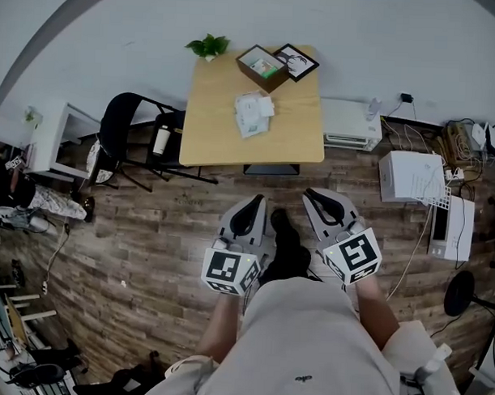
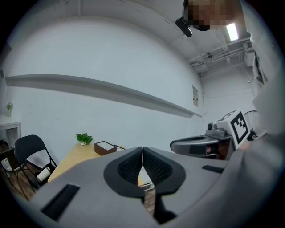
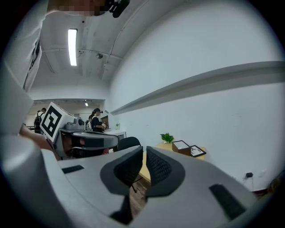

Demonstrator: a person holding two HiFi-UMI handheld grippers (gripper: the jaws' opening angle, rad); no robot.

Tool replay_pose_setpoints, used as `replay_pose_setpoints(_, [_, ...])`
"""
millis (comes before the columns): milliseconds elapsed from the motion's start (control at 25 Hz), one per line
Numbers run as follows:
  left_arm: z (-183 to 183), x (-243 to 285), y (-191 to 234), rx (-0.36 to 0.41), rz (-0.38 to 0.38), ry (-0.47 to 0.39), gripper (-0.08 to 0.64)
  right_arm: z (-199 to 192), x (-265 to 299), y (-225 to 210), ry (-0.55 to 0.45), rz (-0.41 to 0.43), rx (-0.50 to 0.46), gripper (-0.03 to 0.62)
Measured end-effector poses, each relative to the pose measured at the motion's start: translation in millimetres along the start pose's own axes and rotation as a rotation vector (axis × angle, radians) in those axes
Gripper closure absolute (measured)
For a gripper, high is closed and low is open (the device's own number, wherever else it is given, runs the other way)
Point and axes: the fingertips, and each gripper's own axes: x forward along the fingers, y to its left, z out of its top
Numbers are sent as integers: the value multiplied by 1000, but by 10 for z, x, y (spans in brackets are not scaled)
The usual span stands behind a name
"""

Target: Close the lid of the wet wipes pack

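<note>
The wet wipes pack (image 1: 253, 114) is a pale white-and-green packet lying in the middle of a light wooden table (image 1: 213, 127), far ahead of me. It is too small here to make out how its lid stands. Both grippers hang over the wooden floor, well short of the table. My left gripper (image 1: 256, 200) is shut and empty, its ribbed pads (image 2: 133, 164) pressed together. My right gripper (image 1: 309, 193) is also shut with nothing in it, its pads (image 3: 156, 166) almost touching. Neither gripper view shows the pack.
On the table's far end stand a brown box (image 1: 262, 68), a picture frame (image 1: 296, 61) and a small plant (image 1: 208, 46). A black chair (image 1: 124, 140) sits left of the table. White units (image 1: 412, 176) and cables lie at the right. My feet are between the grippers.
</note>
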Motion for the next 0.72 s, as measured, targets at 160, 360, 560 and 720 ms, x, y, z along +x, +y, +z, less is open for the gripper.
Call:
replay_pose_setpoints(160, [35,221,194,4,11,-2,552,15,223,-135,19,11,-7,578])
replay_pose_setpoints(360, [184,489,496,11,27,-16,552,122,609,-354,29,30,-14,569])
replay_pose_setpoints(560, [285,804,831,16,23,-21,552,254,1038,-577,31,46,-14,550])
replay_pose_setpoints(720, [372,1013,1082,13,17,-31,549,361,1352,-743,35,52,-9,513])
